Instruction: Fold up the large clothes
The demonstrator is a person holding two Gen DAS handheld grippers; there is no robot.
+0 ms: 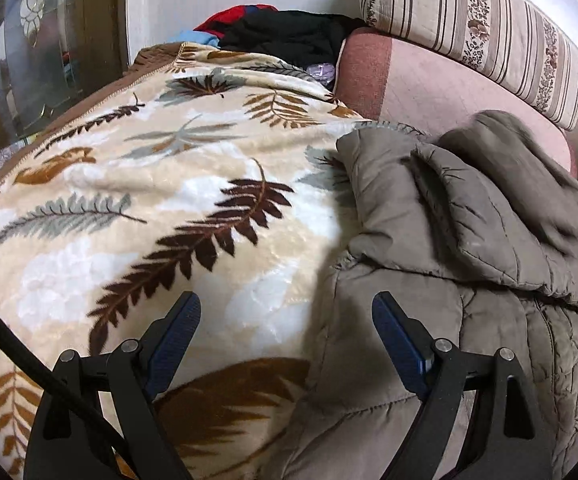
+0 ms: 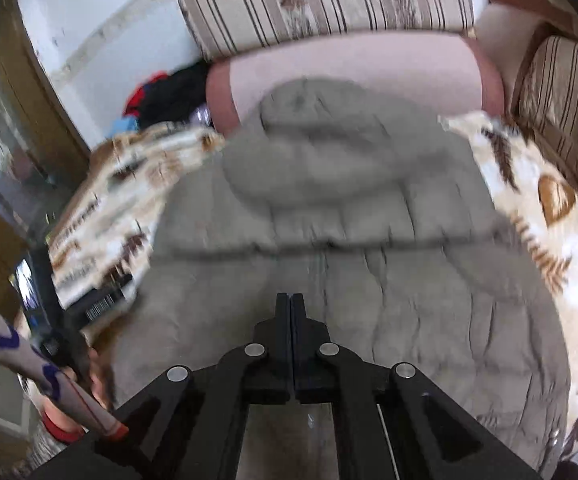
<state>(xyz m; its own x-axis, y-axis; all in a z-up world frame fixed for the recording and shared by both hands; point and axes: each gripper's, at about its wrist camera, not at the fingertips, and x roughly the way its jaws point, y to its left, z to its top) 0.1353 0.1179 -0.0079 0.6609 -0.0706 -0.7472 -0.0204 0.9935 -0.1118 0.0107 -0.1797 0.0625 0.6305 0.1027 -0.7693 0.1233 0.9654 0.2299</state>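
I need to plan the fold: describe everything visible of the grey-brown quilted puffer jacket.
The grey-brown quilted puffer jacket looks padded, matte and wrinkled, stitched into panels. It lies spread on the cream leaf-patterned fleece blanket, hood toward the pink cushion. A centre seam or zipper runs down it. Neither gripper visibly holds it.

You have 1 grey padded jacket (image 1: 469,240), 1 leaf-print blanket (image 1: 161,200), 2 striped cushions (image 2: 329,4) and 1 far clothes heap (image 1: 285,30).
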